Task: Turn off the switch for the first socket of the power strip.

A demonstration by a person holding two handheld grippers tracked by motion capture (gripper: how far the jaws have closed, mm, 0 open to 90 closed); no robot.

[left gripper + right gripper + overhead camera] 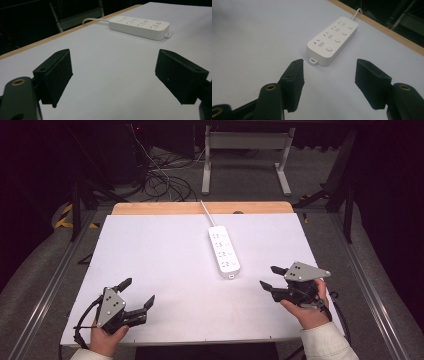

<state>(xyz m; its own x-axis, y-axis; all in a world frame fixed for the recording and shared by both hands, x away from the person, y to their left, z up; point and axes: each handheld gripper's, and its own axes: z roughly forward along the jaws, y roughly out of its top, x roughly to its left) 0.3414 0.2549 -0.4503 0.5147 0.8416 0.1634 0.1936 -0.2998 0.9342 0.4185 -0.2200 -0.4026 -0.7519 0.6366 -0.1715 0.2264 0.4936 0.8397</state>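
Near the front edge of the table (150, 250) I've got both grippers parked, one toward each front corner. Left gripper (137, 294) sits by the front-left corner in the person's left hand (106, 337), jaws spread wide with nothing between them, just bare white surface showing through the gap in the left gripper view (113, 72). The grey plate on top is easy to spot from the high view.

Right gripper (271, 277) is over by the front-right corner, held in the right hand (309, 312), white sleeve (325, 342) coming in from the bottom. Jaws are also well apart and holding nothing, tips pointing toward the middle of the table. From the right gripper view (328, 75) they're aimed pretty much at the near end of the power strip, close to it but not touching.

Power strip (223, 251) is white, lying flat right of centre, running front to back. Four outlets, each with a round button beside it, and a little hanging tab on its front end. Its cord (206, 212) runs off over the back edge, where a strip of wood shows past the white top. The strip's well apart from the left gripper.
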